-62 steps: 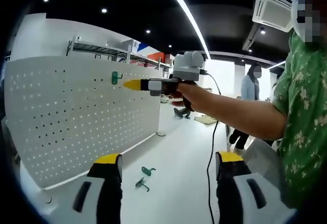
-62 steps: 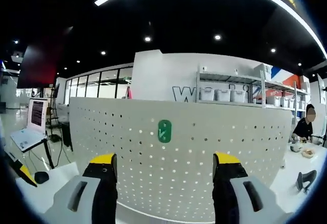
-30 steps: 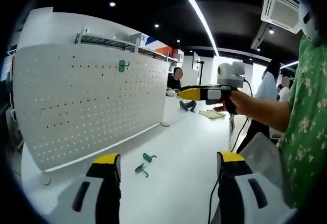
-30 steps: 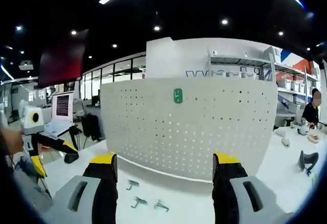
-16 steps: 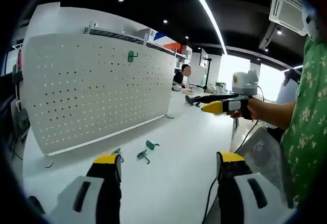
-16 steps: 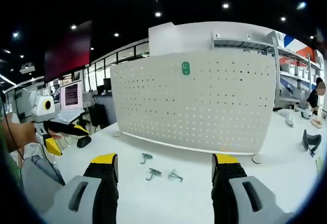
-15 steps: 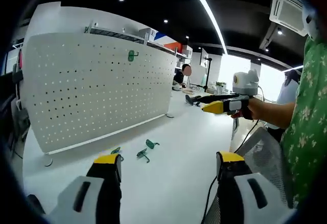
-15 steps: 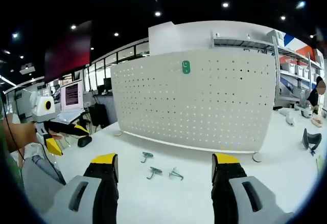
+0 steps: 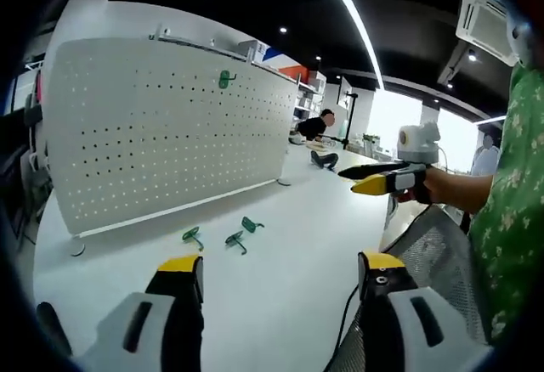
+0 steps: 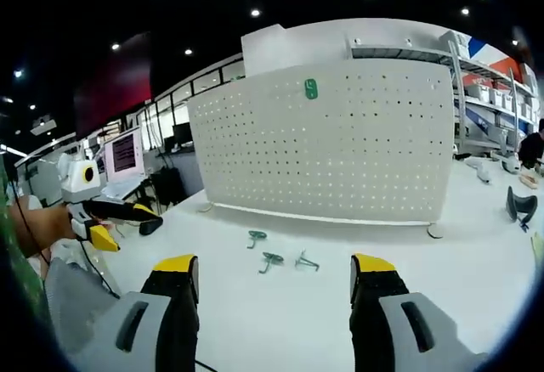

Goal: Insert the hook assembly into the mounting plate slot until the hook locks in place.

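High on the pegboard (image 10: 331, 151) hangs one green hook (image 10: 311, 89); three loose hooks (image 10: 276, 258) lie on the surface (image 10: 272, 321). Both hand-held grippers (image 9: 276, 304) (image 10: 272, 304) stand apart, empty.

I can't read any text from here. The green hook (image 10: 311, 89) mounted on the pegboard (image 10: 340, 143) carries a small pale mark, too tiny to make out. A monitor (image 10: 124, 154) on the far desk shows lines of content, but they're blurred. Nothing else bears lettering I can read.
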